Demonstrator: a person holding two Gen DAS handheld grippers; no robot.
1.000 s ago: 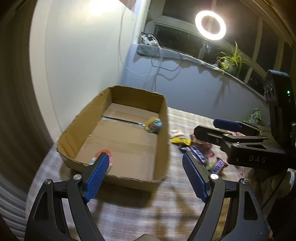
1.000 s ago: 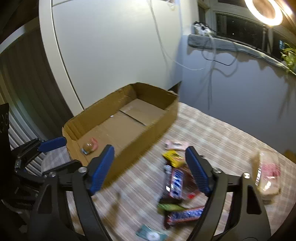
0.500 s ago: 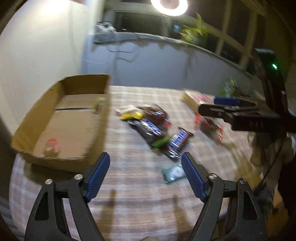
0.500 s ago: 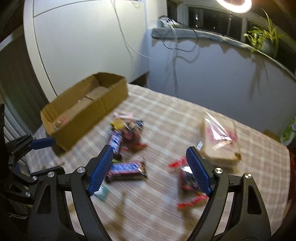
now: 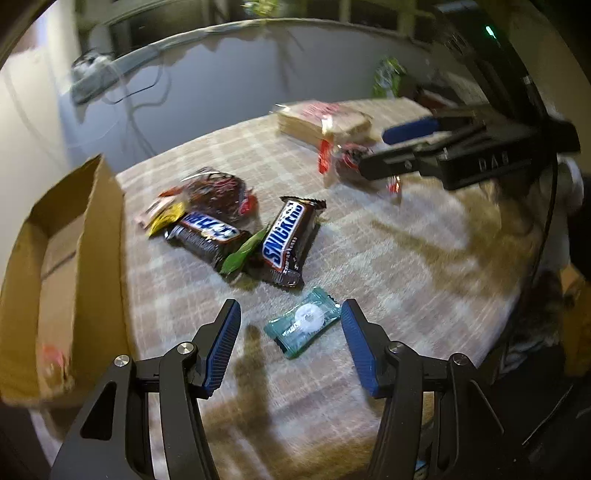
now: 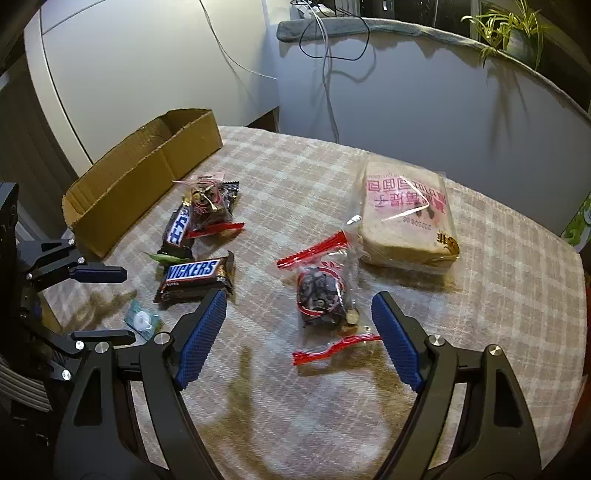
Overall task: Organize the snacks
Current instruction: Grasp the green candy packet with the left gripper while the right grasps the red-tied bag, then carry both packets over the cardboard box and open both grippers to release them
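Note:
My left gripper (image 5: 290, 326) hangs over a small teal wrapped mint (image 5: 303, 322) on the checked tablecloth; its jaws are closing, the mint lies between them untouched. Just beyond lie a Snickers bar (image 5: 286, 242), a second Snickers bar (image 5: 207, 236), a green wrapper and a bag of dark snacks (image 5: 218, 192). The cardboard box (image 5: 62, 258) stands at the left. My right gripper (image 6: 295, 328) is open above a zip bag of dark dried fruit (image 6: 321, 291) with red seals. The left gripper (image 6: 99, 302) shows at the right wrist view's left edge around the mint (image 6: 142, 320).
A bagged loaf of sliced bread (image 6: 404, 221) lies at the far right of the table. The box (image 6: 144, 177) holds a small red-wrapped snack (image 5: 51, 356). A green packet (image 5: 388, 75) sits beyond the table, and a plant (image 6: 513, 26) on the sill with cables.
Both grippers have swung away from the box toward the snacks and sunk lower. The left one has rolled, narrowed its jaws and now frames the mint; the right now frames the dried fruit bag.

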